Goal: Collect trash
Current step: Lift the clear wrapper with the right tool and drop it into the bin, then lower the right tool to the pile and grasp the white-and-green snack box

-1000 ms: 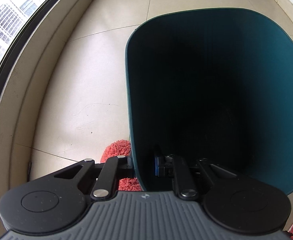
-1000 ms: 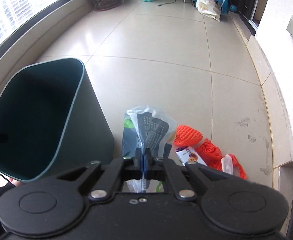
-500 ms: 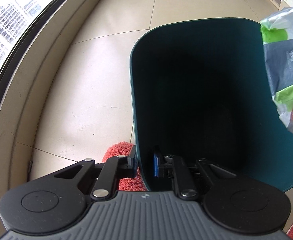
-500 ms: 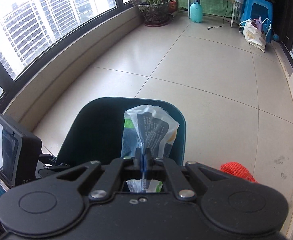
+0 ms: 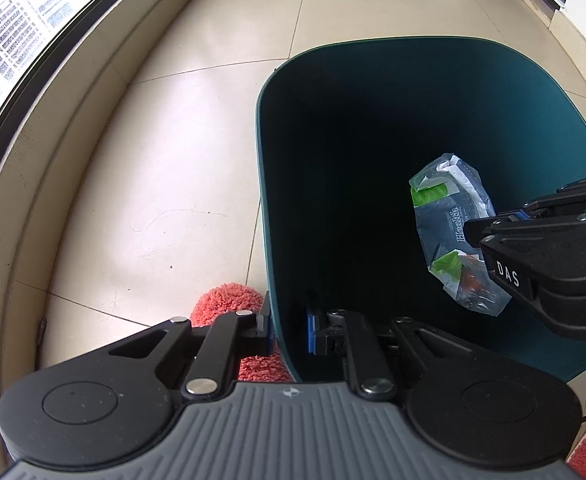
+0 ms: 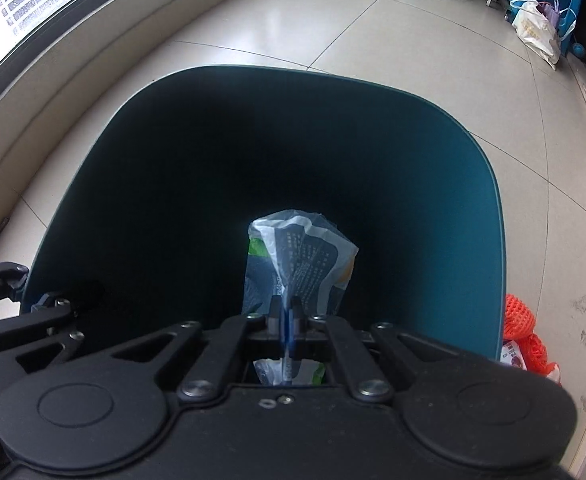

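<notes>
Your left gripper [image 5: 289, 330] is clamped on the near wall of the dark green trash bin [image 5: 433, 92], one blue-padded finger outside and one inside the rim, holding the bin tipped so its mouth faces you. Your right gripper [image 6: 287, 322] has its fingers pressed together on a pinch of a crumpled plastic snack wrapper [image 6: 299, 264], grey and white with green patches and small print. The wrapper hangs inside the bin's opening, past the rim and in front of the dark interior; in the left wrist view it [image 5: 453, 232] dangles near the bin's right side, with the right gripper [image 5: 489, 226] reaching in from the right edge. How deep the bin goes below the wrapper is lost in shadow.

On the tiled floor [image 5: 165, 152] outside, a fluffy red mat [image 5: 229, 304] lies against the bin's near left corner. To the right of the bin, an orange foam fruit net [image 6: 519, 316] and more small litter [image 6: 513, 354] lie on the floor.
</notes>
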The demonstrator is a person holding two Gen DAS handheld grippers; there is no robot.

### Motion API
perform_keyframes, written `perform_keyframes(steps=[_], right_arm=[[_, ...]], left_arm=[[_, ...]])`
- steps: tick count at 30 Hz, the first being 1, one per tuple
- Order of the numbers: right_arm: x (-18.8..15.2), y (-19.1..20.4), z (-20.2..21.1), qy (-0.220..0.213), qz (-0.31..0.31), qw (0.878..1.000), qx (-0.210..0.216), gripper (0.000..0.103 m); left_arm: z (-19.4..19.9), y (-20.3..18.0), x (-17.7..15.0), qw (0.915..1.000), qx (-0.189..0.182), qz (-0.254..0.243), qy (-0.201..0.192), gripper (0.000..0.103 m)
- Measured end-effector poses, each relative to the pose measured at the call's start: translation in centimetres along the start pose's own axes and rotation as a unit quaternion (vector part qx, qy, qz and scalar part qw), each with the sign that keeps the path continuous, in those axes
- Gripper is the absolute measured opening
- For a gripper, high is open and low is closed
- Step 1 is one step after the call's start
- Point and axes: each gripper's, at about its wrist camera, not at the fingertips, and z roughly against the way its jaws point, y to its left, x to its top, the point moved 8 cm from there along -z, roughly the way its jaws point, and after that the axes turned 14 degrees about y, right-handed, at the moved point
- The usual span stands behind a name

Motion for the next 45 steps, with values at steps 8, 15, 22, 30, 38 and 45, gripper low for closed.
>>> perform_keyframes(steps=[8,15,22,30,38,45], right_arm=[[0.5,-0.6,-1.3,0.016,-0.003,1.0,0.007,0.018],[-0.3,-2.7,1.6,-0.013,0.003,1.0,0.025,0.027],[-2.5,-5.9,7.3,-0.062,0.003,0.997,0.049,0.035],[-8.1,-15.0,11.7,-0.113,-0.045,0.992,0.018,0.055],[-12.3,-23.2,6.6,-0.073,-0.134,0.988,-0.01,0.063],[-13.9,-28.3,0.6,-0.05,-0.158,0.986,-0.017,0.088]], left_arm=[[-1.1,0.7,-0.4,0.9999,-0.012,0.002,0.01,0.013],[-1.0,0.8,-0.1,0.9999,-0.007,0.008,0.013,0.013],[-0.7,0.3,0.0,0.9997,0.008,0.012,0.018,0.013],[-0.5,-0.4,0.3,0.9993,0.027,0.014,0.021,0.013],[-1.1,-0.7,0.4,0.9986,0.034,0.017,0.038,0.013],[-1.5,-0.7,0.8,0.9982,0.034,0.015,0.046,0.014]])
